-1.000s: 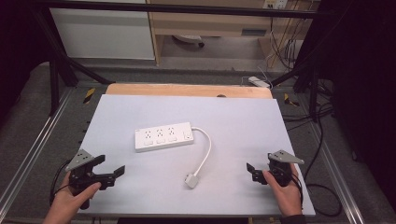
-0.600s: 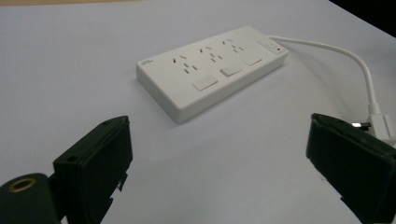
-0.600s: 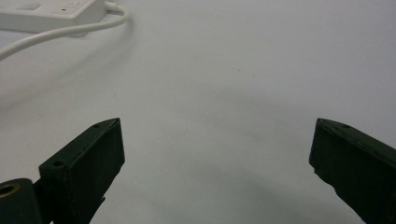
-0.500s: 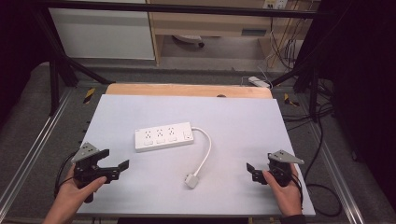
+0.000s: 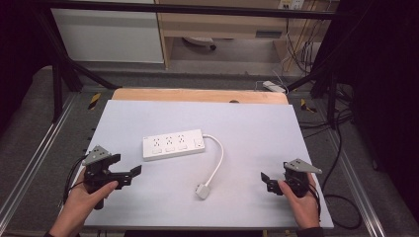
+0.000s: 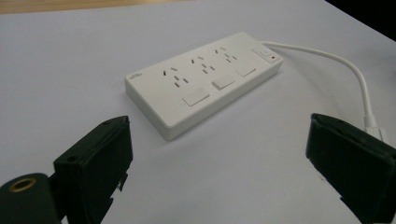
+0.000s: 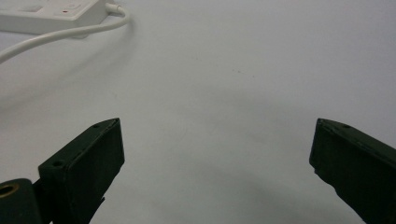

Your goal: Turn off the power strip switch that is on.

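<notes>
A white power strip with three outlets lies flat near the middle of the pale table. Its white cable curves toward me and ends in a plug. My left gripper is open at the front left, pointing toward the strip. In the left gripper view the strip lies just ahead of the wide-apart jaws of my left gripper, with the cable at the right. My right gripper is open at the front right, with nothing between the jaws. The right gripper view has my right gripper over bare table, the strip's end far off at upper left.
A wooden board runs along the table's far edge. Metal rails flank the table on both sides. A second white power strip and loose cables lie on the floor at the right.
My left gripper has moved right and forward over the table toward the power strip. The right gripper has stayed put.
</notes>
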`<state>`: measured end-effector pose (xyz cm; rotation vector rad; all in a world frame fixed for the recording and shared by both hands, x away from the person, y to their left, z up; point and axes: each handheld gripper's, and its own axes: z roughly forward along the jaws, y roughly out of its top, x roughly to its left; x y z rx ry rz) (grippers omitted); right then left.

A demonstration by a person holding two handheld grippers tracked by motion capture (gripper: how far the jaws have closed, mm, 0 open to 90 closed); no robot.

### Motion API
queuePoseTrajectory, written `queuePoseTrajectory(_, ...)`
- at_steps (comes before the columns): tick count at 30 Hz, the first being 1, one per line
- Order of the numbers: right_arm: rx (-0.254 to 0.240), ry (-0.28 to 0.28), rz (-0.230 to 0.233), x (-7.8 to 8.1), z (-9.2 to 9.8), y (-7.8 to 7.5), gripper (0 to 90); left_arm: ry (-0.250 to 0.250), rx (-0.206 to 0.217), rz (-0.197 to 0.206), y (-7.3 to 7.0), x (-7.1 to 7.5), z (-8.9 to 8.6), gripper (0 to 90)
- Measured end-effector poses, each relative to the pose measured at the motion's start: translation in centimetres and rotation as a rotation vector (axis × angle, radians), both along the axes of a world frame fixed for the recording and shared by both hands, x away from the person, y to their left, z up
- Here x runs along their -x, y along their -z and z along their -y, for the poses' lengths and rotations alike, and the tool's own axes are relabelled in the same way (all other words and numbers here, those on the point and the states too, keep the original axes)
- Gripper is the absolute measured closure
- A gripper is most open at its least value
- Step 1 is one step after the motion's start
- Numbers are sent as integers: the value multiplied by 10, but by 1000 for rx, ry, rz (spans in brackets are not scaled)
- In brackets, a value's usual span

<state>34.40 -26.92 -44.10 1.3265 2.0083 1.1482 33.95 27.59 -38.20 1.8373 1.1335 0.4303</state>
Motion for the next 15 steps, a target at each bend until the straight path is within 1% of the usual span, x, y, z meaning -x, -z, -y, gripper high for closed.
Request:
queuePoseTrajectory(2,-2,-1,0,0,0,0,35,1,-6,1,0,-1,2,74)
queuePoseTrajectory(8,-1,-3,1,0,0,0,35,11,-2,5,-3,-5,8,83)
queuePoseTrajectory(15,-6,-4,3,0,0,0,35,26,-10,9,-7,-11,18,83)
